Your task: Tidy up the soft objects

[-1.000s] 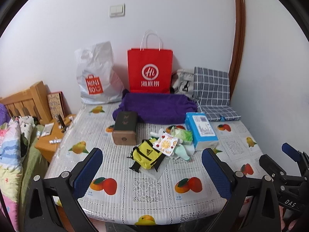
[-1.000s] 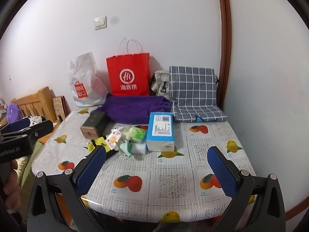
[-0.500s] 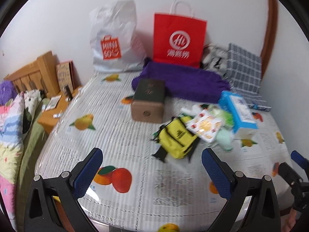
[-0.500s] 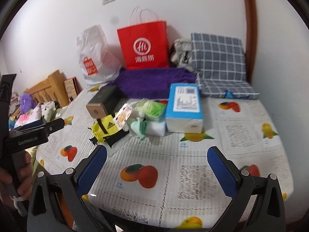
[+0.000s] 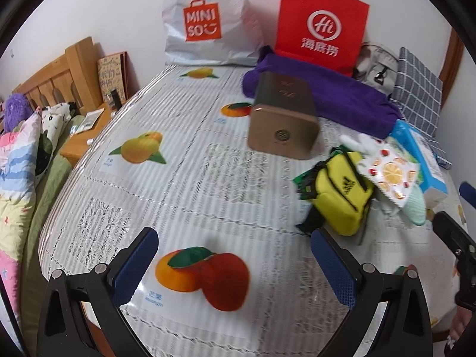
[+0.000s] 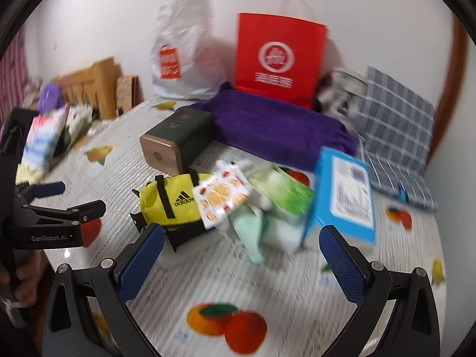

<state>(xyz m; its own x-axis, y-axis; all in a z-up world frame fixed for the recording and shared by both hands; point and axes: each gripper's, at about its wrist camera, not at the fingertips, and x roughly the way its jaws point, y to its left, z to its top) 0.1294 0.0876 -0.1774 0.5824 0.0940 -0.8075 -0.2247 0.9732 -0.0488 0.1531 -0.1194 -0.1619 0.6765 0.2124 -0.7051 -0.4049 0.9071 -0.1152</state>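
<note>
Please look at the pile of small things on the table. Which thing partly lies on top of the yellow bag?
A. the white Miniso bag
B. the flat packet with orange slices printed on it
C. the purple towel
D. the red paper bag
B: the packet with orange slices overlaps the right end of the yellow bag; the purple towel and both shopping bags are farther back, apart from it.

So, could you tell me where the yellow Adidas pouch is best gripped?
Probably across the yellow Adidas pouch at its free left end, coming from the left: its right end is tucked under the fruit-print packet, and the soft body should pinch easily.
</note>
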